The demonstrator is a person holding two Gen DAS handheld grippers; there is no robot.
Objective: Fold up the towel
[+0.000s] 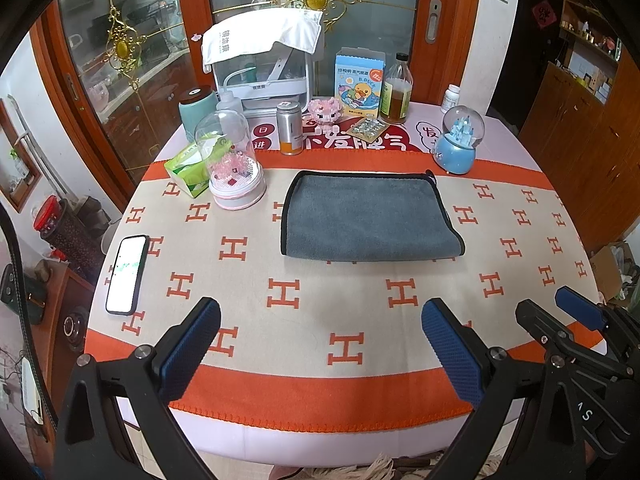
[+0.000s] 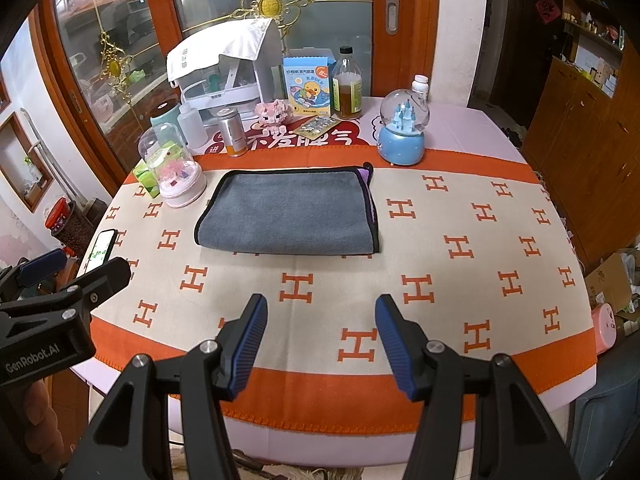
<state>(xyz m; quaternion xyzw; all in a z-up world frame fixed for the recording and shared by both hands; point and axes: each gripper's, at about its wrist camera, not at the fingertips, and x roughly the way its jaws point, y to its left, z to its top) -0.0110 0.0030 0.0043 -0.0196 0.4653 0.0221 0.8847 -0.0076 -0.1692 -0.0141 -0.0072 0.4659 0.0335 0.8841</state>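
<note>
A grey towel (image 1: pixel 368 216) with a black hem lies folded flat on the orange and beige cloth, mid table; it also shows in the right wrist view (image 2: pixel 288 214), where a purple underside peeks out at its right edge. My left gripper (image 1: pixel 320 344) is open and empty above the table's near edge, well short of the towel. My right gripper (image 2: pixel 322 344) is open and empty, also near the front edge. The right gripper shows at the right of the left wrist view (image 1: pixel 560 308), and the left gripper at the left of the right wrist view (image 2: pixel 76 264).
A phone (image 1: pixel 127 274) lies at the left. A pink glass dome (image 1: pixel 236 160), tissue pack (image 1: pixel 188 168), metal can (image 1: pixel 290 128), snow globe (image 1: pixel 460 140), bottle (image 1: pixel 396 88) and boxes stand behind the towel.
</note>
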